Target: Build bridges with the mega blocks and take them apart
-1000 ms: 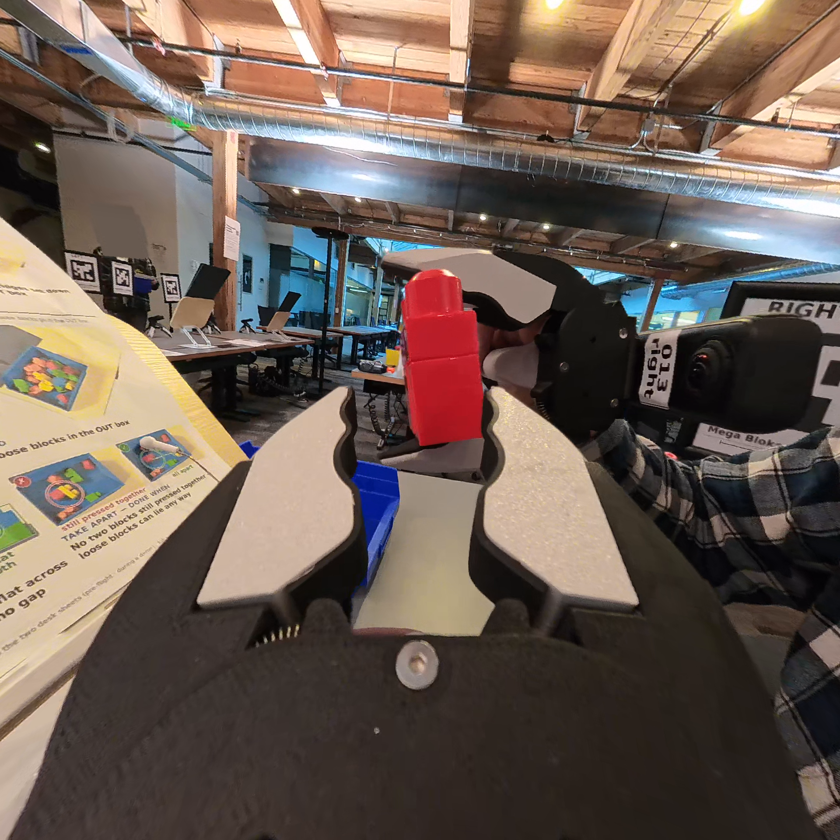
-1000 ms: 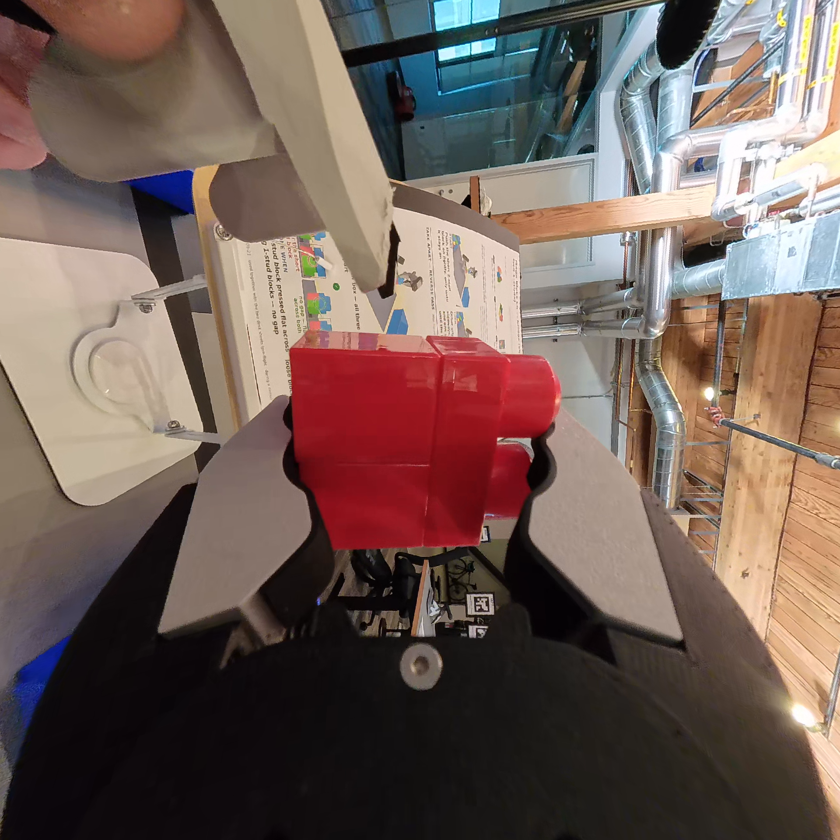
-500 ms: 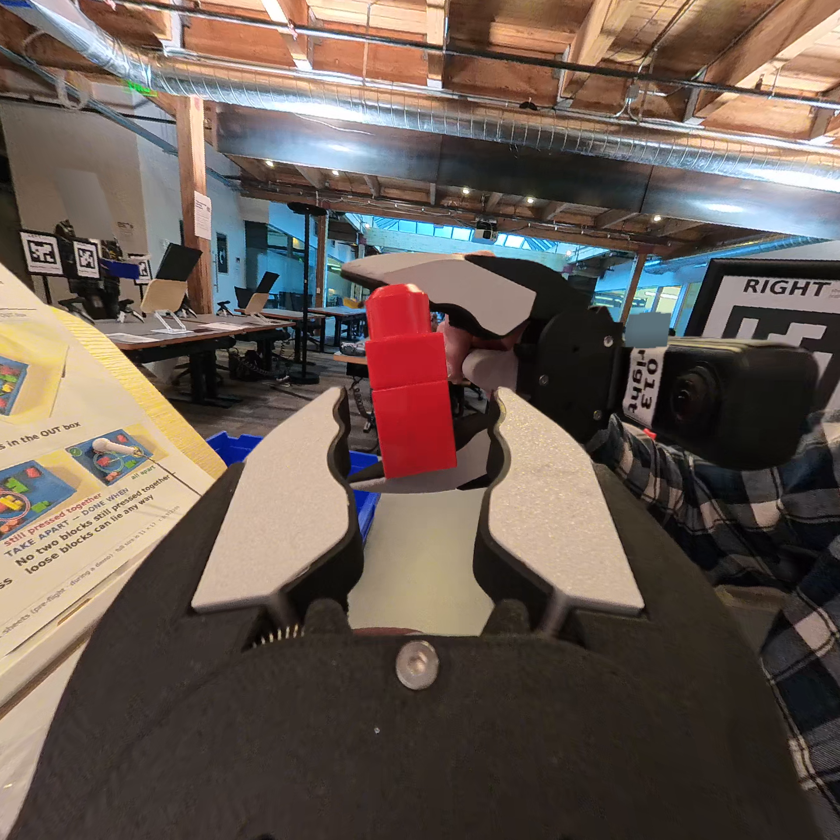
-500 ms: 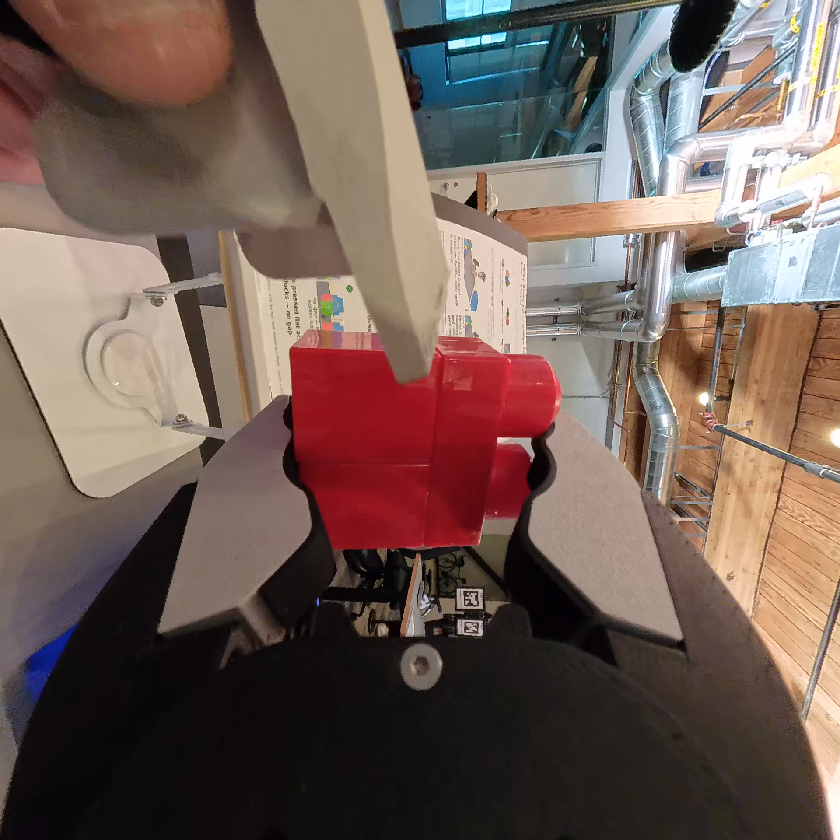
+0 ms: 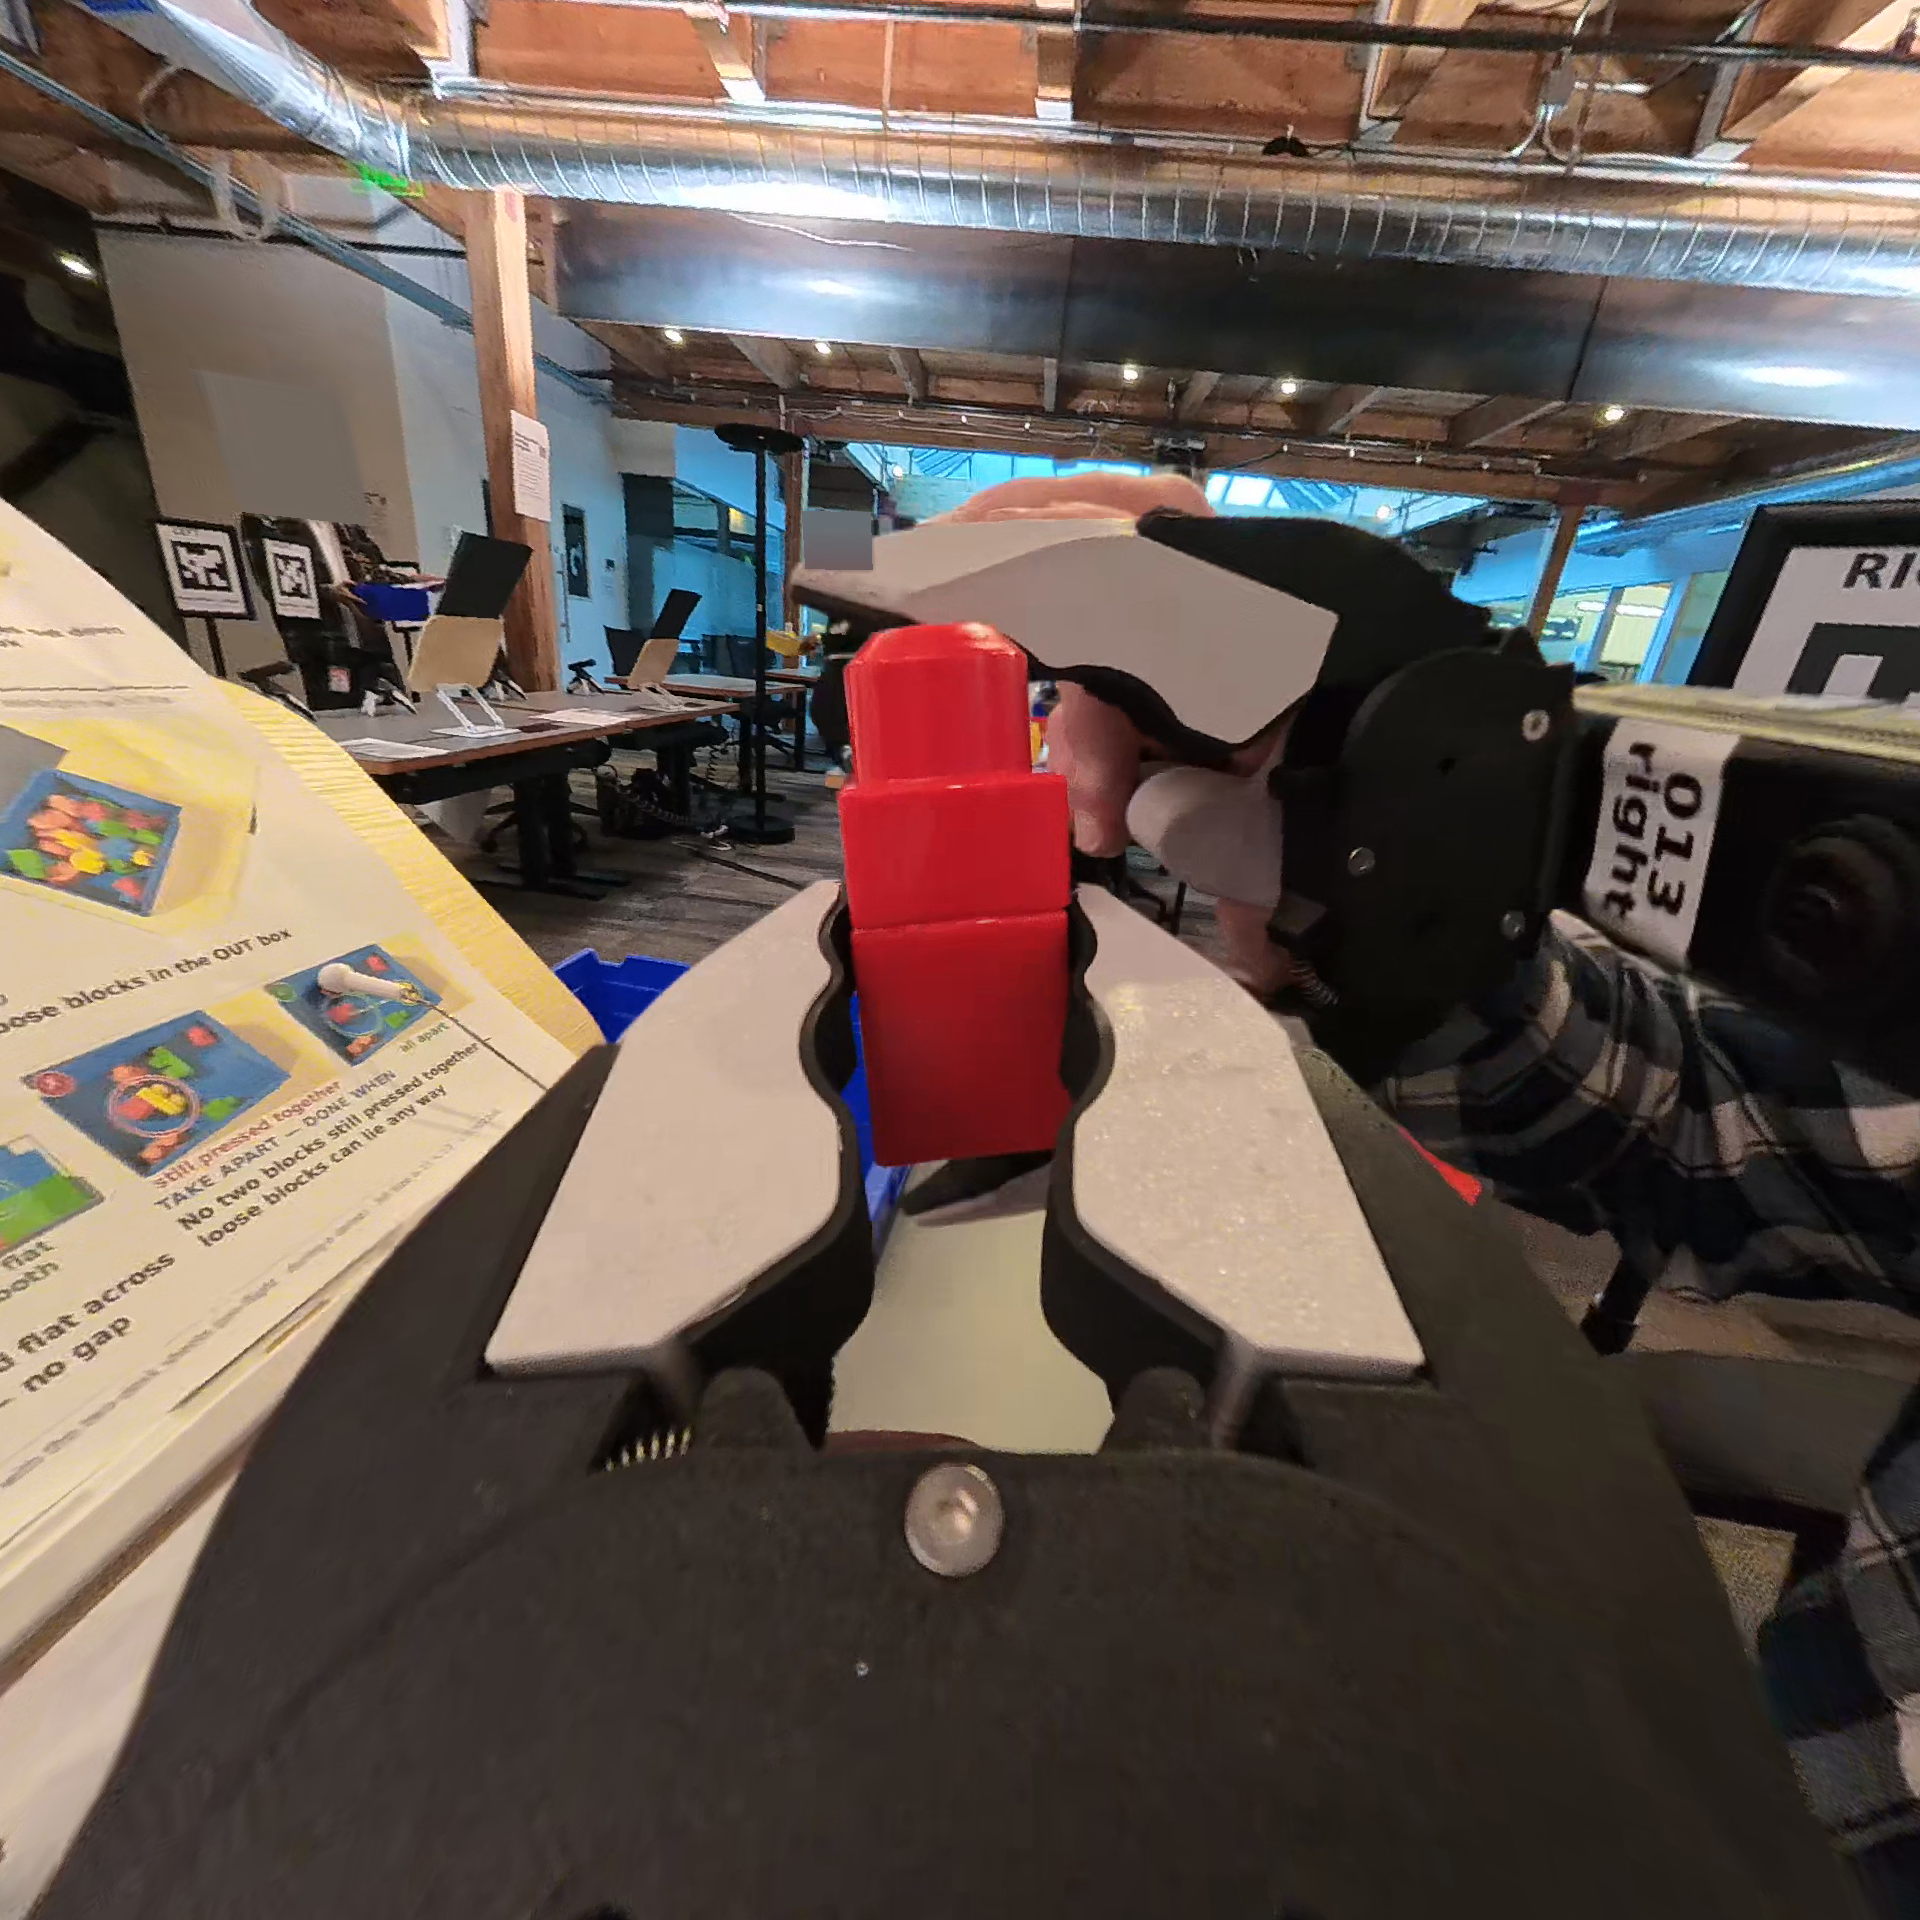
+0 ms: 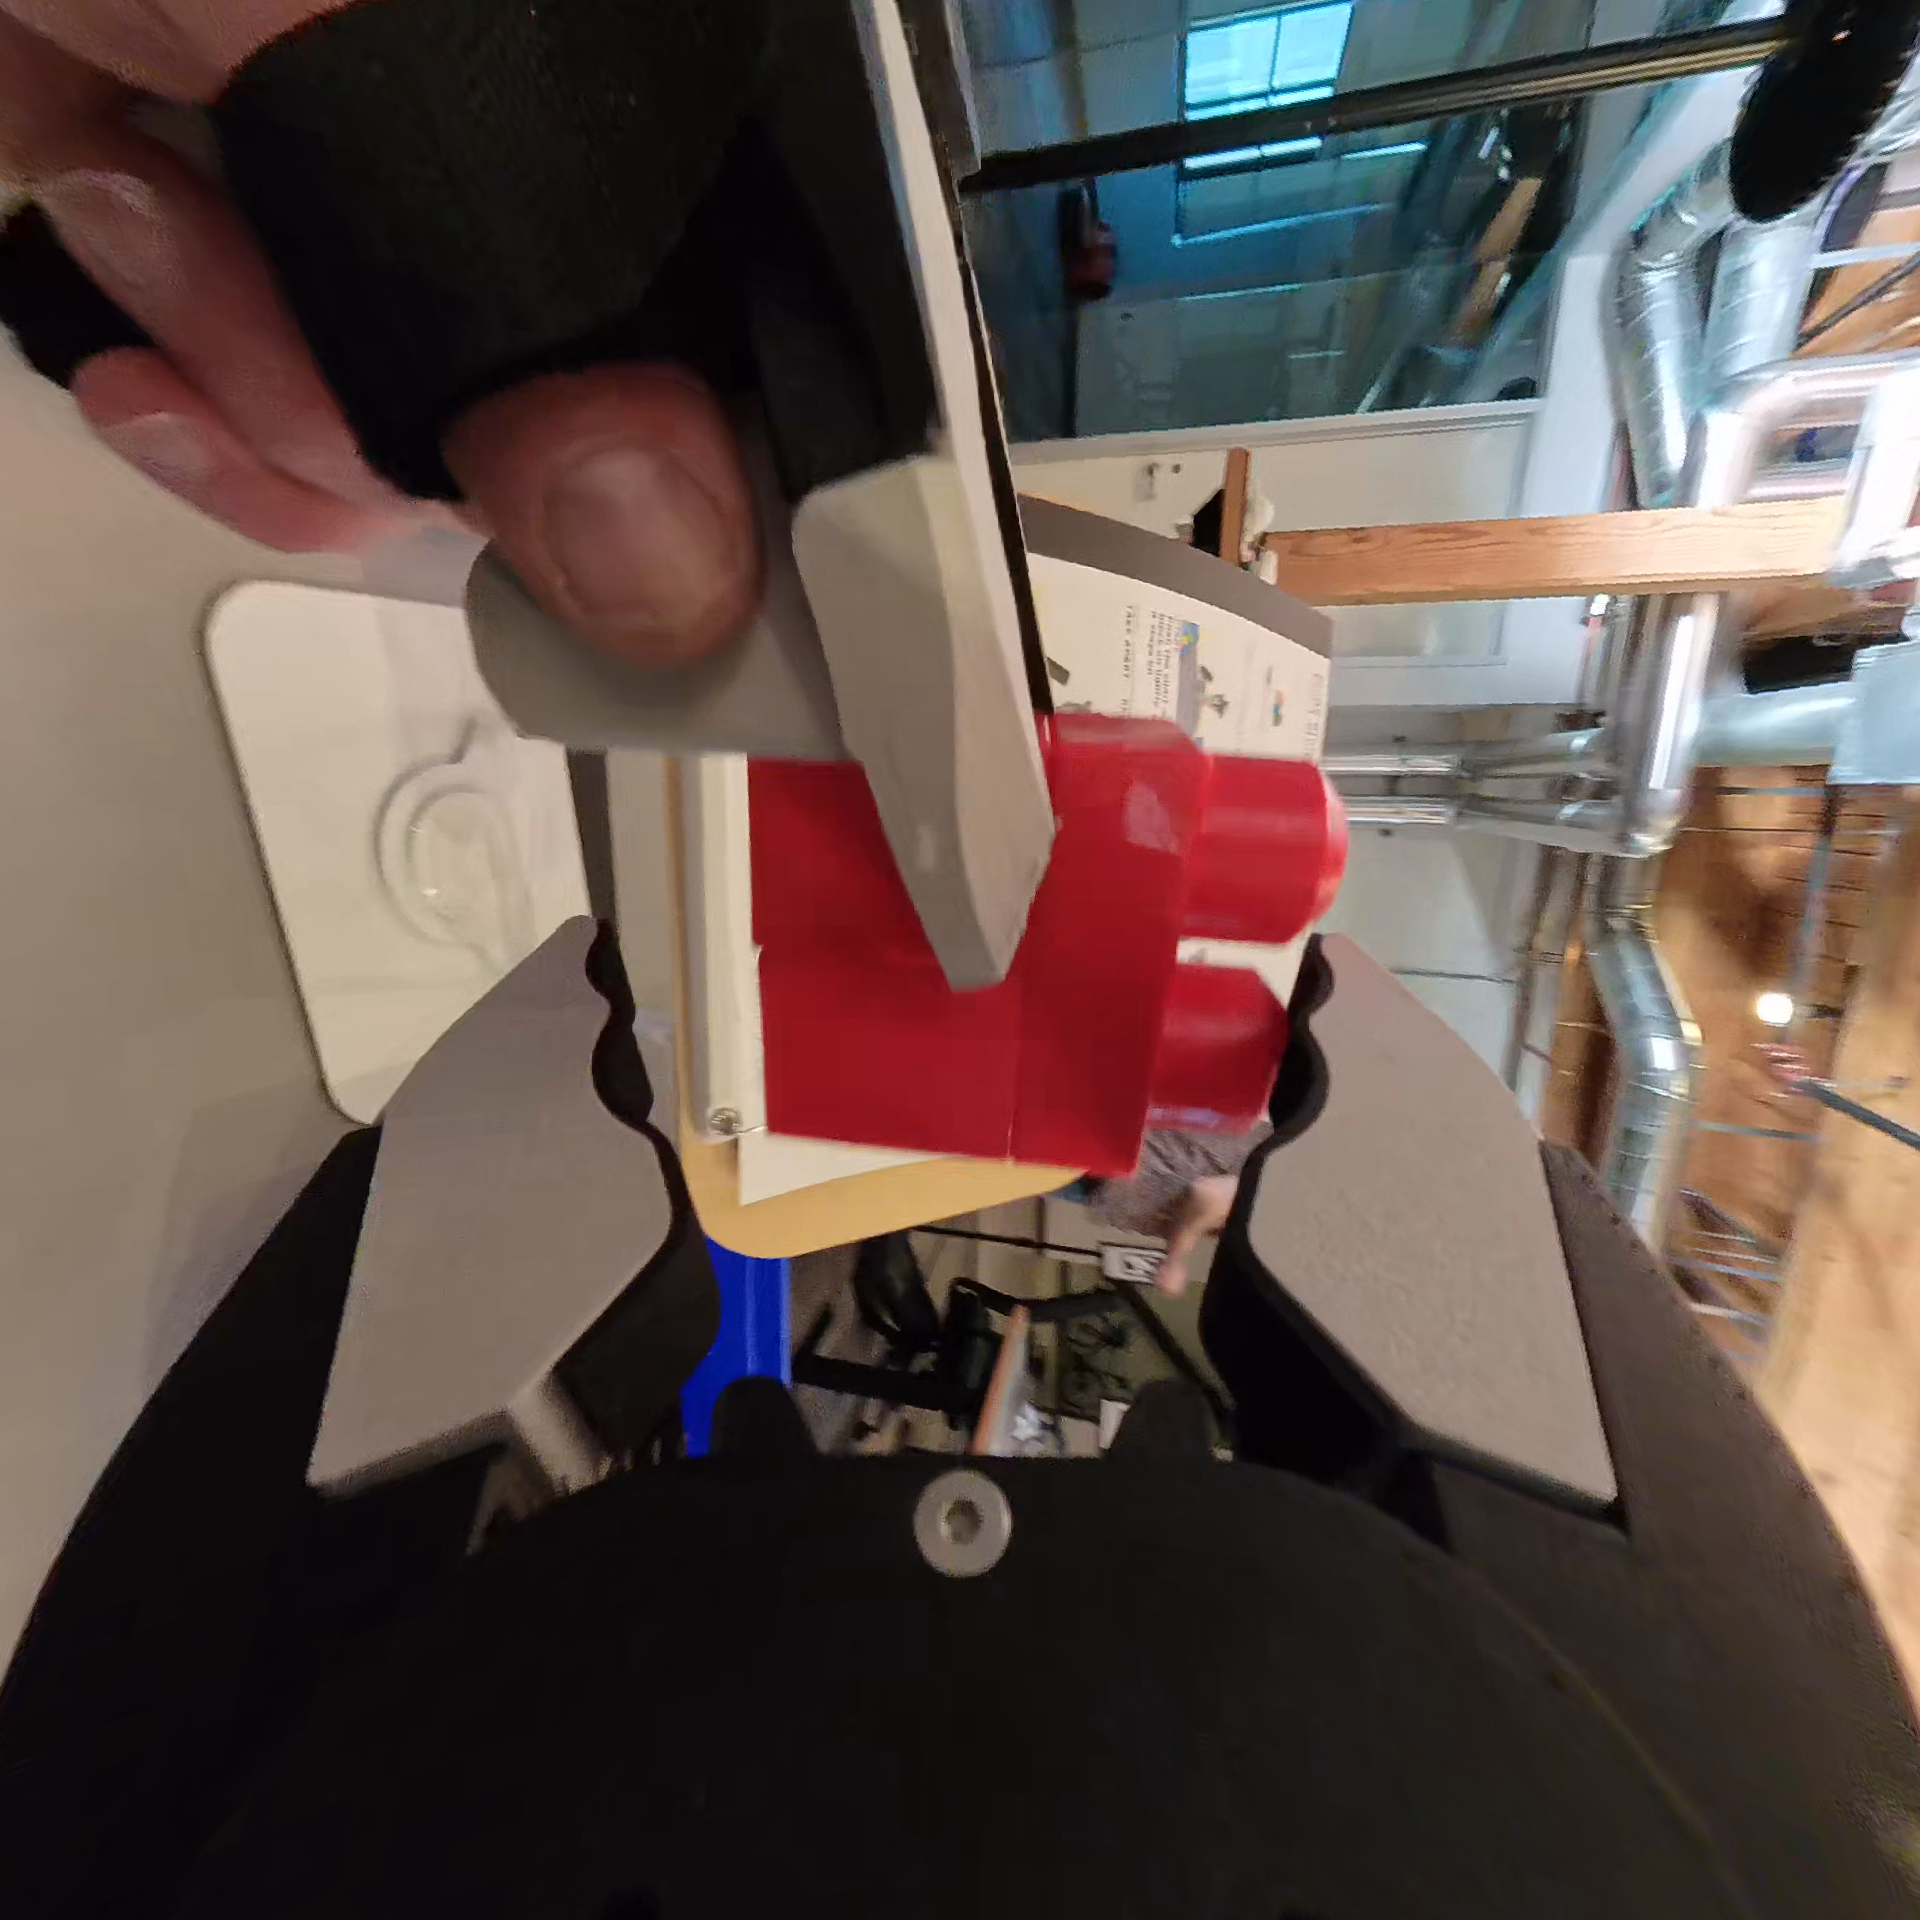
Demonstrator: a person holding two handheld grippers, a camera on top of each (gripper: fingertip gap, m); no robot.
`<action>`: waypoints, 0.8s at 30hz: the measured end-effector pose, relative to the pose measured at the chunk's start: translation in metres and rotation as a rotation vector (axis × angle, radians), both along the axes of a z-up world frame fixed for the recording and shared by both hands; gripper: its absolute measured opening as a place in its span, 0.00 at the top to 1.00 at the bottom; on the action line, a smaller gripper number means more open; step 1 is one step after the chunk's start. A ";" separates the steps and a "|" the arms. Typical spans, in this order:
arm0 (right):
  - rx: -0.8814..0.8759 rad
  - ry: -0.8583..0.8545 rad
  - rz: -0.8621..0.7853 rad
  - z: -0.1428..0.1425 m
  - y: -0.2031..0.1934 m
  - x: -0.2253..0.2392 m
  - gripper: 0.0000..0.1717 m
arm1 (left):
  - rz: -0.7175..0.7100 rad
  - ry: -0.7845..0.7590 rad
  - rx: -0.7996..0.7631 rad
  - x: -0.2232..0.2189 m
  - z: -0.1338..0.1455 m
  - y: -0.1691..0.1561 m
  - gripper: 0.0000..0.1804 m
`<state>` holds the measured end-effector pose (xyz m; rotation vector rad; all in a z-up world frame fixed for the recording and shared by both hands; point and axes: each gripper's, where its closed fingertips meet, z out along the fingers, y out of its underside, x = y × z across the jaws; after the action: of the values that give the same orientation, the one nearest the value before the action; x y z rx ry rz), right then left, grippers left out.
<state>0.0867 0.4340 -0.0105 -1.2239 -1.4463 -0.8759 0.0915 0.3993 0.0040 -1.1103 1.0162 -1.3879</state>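
Left gripper (image 5: 961, 1023) clamps the lower of two stacked red mega blocks (image 5: 956, 935) held in mid-air, right gripper (image 6: 951, 1039) spread open around them; light rigid smooth plastic, best pinched on flat sides.

Open workshop interior: exposed timber ceiling beams (image 5: 935, 62) above a silver ventilation duct (image 5: 1039, 197); recessed lights; wooden post (image 5: 509, 436) at left; far desks (image 5: 540, 727); dark plank floor (image 5: 665, 894).
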 end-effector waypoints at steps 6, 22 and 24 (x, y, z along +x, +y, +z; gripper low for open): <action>-0.338 0.246 0.094 0.014 -0.024 0.017 0.39 | -0.022 0.013 0.030 -0.013 0.002 0.009 0.80; -1.097 0.154 0.235 0.007 -0.045 -0.008 0.66 | -0.127 0.113 0.176 -0.004 -0.015 -0.012 0.80; -1.136 0.150 0.230 0.003 -0.045 -0.011 0.73 | -0.112 0.116 0.180 -0.004 -0.015 -0.010 0.80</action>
<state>0.0759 0.3893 -0.0075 -1.7975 -1.9628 0.3000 0.0874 0.3894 -0.0109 -1.0218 1.2781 -1.3031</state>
